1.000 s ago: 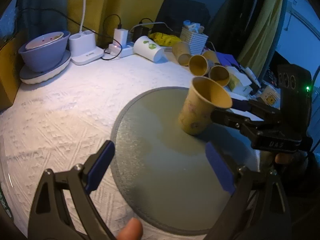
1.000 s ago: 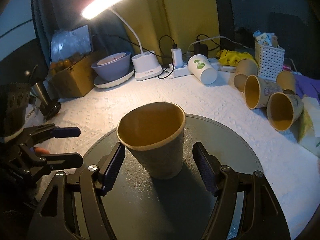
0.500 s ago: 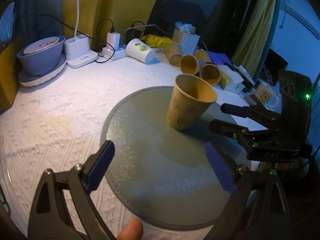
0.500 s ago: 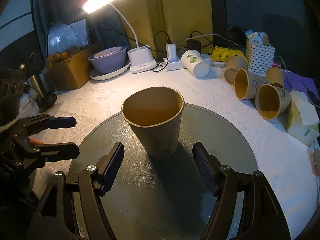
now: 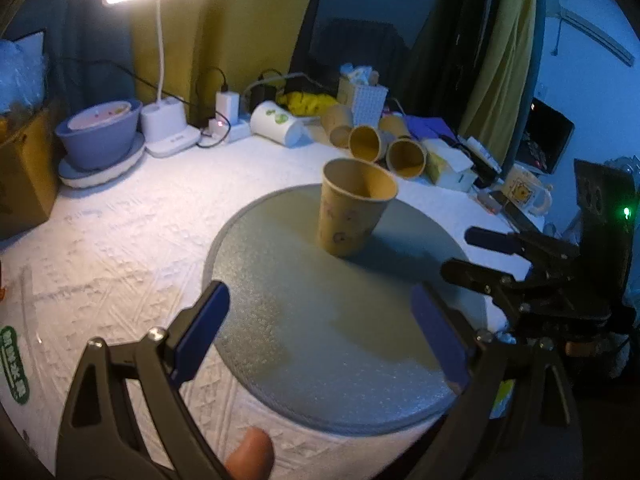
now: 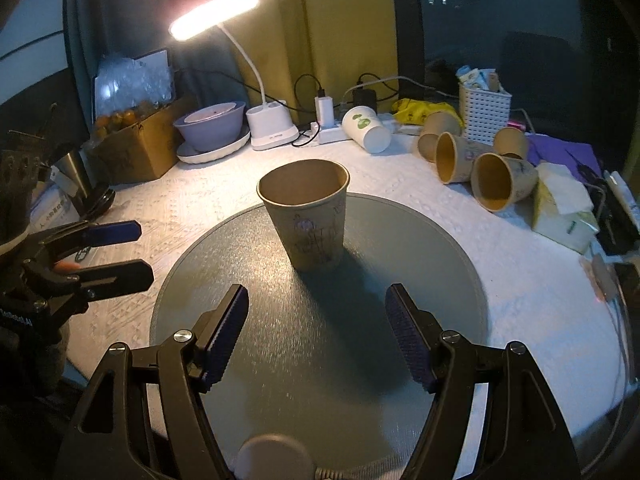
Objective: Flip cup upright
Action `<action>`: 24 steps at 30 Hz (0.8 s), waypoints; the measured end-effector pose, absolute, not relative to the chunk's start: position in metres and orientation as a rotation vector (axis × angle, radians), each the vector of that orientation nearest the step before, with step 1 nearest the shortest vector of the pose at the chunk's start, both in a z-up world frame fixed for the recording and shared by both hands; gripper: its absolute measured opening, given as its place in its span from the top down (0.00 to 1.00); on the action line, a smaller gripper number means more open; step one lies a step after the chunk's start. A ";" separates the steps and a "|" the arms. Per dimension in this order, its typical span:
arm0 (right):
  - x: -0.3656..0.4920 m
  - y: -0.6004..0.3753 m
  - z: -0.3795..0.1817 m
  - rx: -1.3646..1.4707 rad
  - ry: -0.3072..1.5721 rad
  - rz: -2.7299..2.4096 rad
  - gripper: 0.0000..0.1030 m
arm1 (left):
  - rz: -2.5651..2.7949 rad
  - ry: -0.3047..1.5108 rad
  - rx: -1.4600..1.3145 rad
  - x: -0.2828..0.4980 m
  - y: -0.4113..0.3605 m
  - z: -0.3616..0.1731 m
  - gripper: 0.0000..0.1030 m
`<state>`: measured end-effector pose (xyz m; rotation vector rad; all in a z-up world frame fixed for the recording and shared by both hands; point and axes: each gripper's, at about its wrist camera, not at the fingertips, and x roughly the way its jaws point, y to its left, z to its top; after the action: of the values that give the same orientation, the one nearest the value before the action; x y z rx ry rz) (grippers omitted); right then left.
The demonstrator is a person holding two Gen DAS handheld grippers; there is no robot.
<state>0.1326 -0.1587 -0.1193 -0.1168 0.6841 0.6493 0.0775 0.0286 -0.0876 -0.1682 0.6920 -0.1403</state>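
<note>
**Basically done: cup upright, both grippers off it**

Cup stands mouth-up on the round grey mat, centre of the right wrist frame; base flat on the mat as far as I can tell, no visible lean; same cup sits upper-centre in the left wrist frame, rim up, looks slightly canted there but that reads as fisheye, not tilt.

Right gripper: jaws spread wide, nothing between them; cup sits ahead of the tips, apart from both pads. Left gripper: jaws also wide apart, holding nothing; cup well ahead of it, no contact.

Step in hand, my read: release/retreat phase; the flip itself looks complete, only clearing away remains.

Next move calls for: pull both grippers straight back off the mat without sweeping sideways; a light paper cup will tip on any brush from a pad; keep jaws wide while backing out.

Clutter: spare paper cups lying on their sides at upper right of the right wrist frame, on the white worktop; lamp lit at upper left; none of it in the retreat path; ignore.
</note>
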 end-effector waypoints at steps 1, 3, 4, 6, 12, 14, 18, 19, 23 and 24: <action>0.128 -0.161 -0.118 -0.117 0.679 0.643 0.28 | -0.140 0.683 -0.171 0.074 0.028 -0.086 0.10; 0.121 -0.163 -0.115 -0.118 0.671 0.632 0.28 | -0.142 0.671 -0.175 0.068 0.026 -0.083 0.10; 0.116 -0.165 -0.113 -0.117 0.666 0.625 0.28 | -0.144 0.666 -0.173 0.065 0.024 -0.081 0.10; 0.109 -0.168 -0.111 -0.117 0.659 0.613 0.28 | -0.145 0.657 -0.165 0.060 0.022 -0.078 0.10; 0.087 -0.176 -0.098 -0.105 0.624 0.573 0.28 | -0.161 0.599 -0.149 0.043 0.015 -0.063 0.10; 0.079 -0.178 -0.092 -0.104 0.612 0.568 0.28 | -0.166 0.577 -0.126 0.036 0.012 -0.057 0.10; 0.065 -0.180 -0.080 -0.120 0.593 0.556 0.28 | -0.149 0.521 -0.084 0.023 0.006 -0.040 0.10; 0.060 -0.182 -0.076 -0.123 0.581 0.553 0.28 | -0.141 0.510 -0.073 0.020 0.005 -0.037 0.10; 0.045 -0.186 -0.062 -0.120 0.544 0.543 0.28 | -0.142 0.458 -0.042 0.009 -0.001 -0.021 0.10; 0.042 -0.187 -0.059 -0.121 0.536 0.541 0.28 | -0.144 0.448 -0.040 0.007 -0.002 -0.017 0.10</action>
<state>0.0422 -0.1872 -0.0591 -0.1211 0.5360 0.5406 0.0072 -0.0024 -0.0171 -0.0401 0.4477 -0.1436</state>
